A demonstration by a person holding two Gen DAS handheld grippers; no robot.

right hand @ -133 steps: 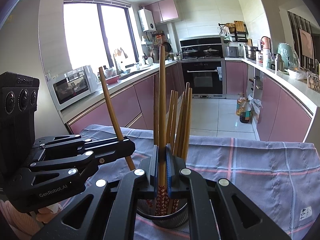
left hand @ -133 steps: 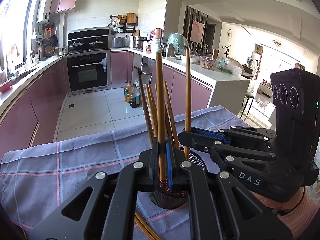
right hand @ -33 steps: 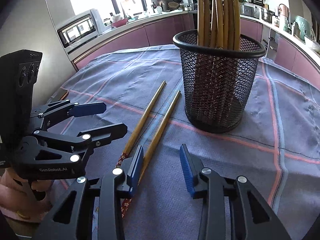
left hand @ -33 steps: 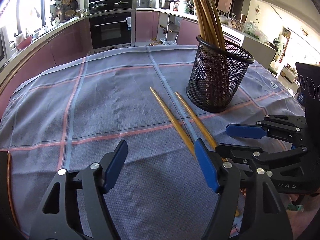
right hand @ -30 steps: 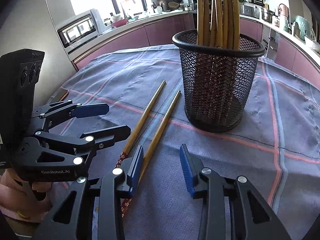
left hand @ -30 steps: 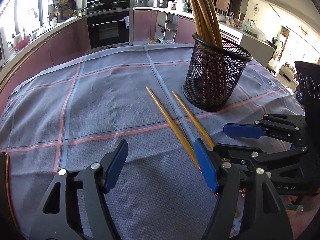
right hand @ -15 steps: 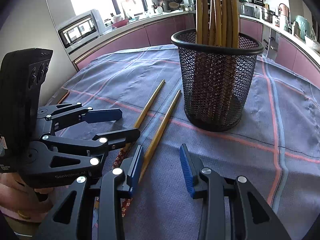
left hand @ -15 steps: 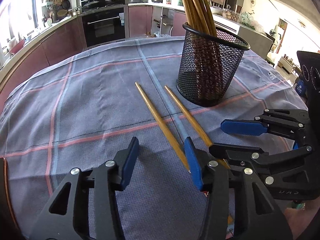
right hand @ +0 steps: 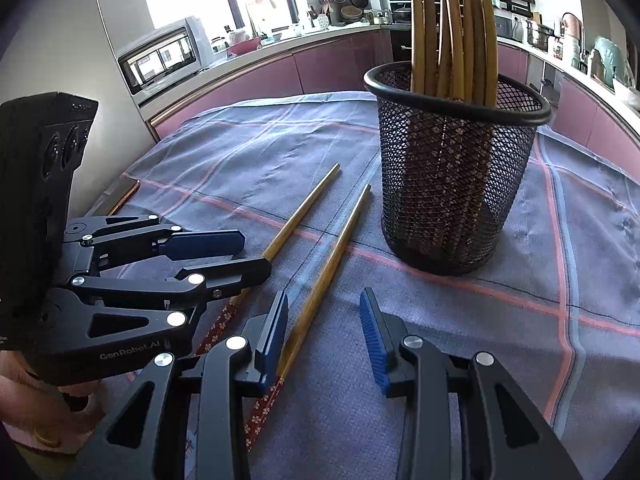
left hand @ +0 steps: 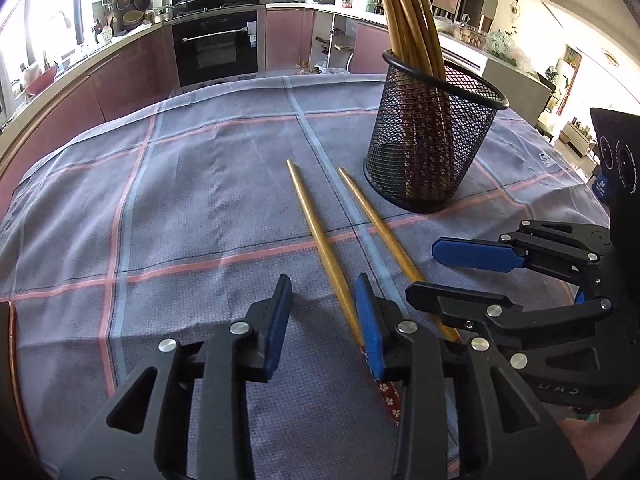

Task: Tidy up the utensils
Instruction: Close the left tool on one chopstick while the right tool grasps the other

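Risking a missed pinch: left gripper [left hand: 322, 316] just narrowed, part-open, empty, chopstick [left hand: 320, 248] hard against one pad; right gripper [right hand: 324, 334] likewise part-open, empty, beside second chopstick [right hand: 332, 256]. Possible roll or gripper clash. Mesh holder [right hand: 452, 168] near; open cloth [left hand: 180, 200] leftward.

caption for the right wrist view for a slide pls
Two chopsticks lie on a checked cloth beside a mesh cup of chopsticks, both hand-held grippers open near their patterned ends.
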